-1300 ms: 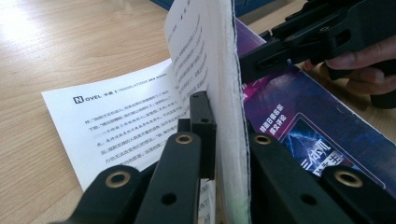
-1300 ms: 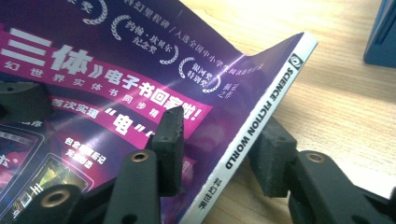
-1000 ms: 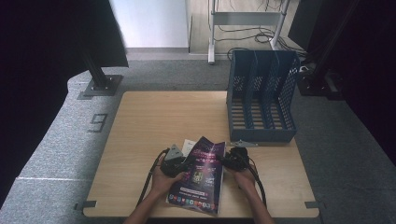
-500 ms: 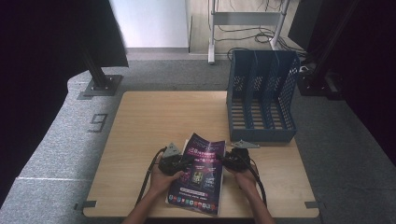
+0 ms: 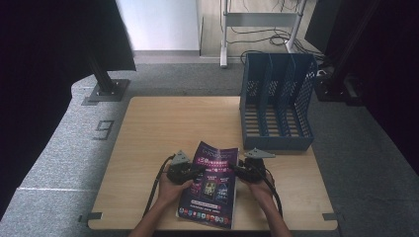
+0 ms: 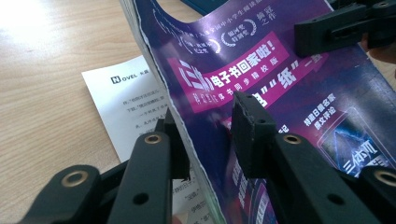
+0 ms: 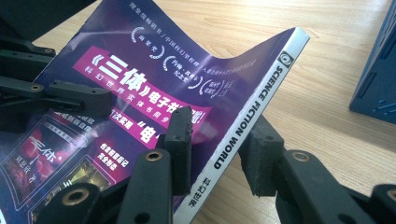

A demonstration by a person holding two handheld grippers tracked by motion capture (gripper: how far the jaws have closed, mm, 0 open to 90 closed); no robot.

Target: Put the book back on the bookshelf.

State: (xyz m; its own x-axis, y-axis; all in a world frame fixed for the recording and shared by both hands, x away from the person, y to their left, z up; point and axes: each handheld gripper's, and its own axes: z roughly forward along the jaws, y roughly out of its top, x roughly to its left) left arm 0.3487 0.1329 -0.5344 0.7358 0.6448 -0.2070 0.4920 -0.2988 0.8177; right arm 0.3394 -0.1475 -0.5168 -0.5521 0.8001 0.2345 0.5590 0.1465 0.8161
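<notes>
A purple magazine [image 5: 212, 190] with "SCIENCE FICTION WORLD" on its spine [image 7: 254, 112] lies near the table's front edge between my two grippers. My right gripper [image 7: 219, 135] is shut on the spine side, one pad on the cover and one beneath, and holds that edge off the wood. My left gripper [image 6: 210, 126] straddles the open page edge. Its jaws have just been opening, and the upper pad [image 6: 250, 126] stands off the cover [image 6: 261, 60]. In the high view the left gripper [image 5: 195, 171] and right gripper [image 5: 238, 170] face each other across the magazine.
A blue slotted file rack [image 5: 276, 98] stands at the table's back right. A white printed slip [image 6: 126, 102] lies on the wood under the magazine's left edge. The far half of the wooden table [image 5: 173, 123] is bare. Both cables trail toward the front edge.
The magazine has come down from a tilted pose to lie flatter and now covers the white slip in the high view. Both hands have stayed in place.
</notes>
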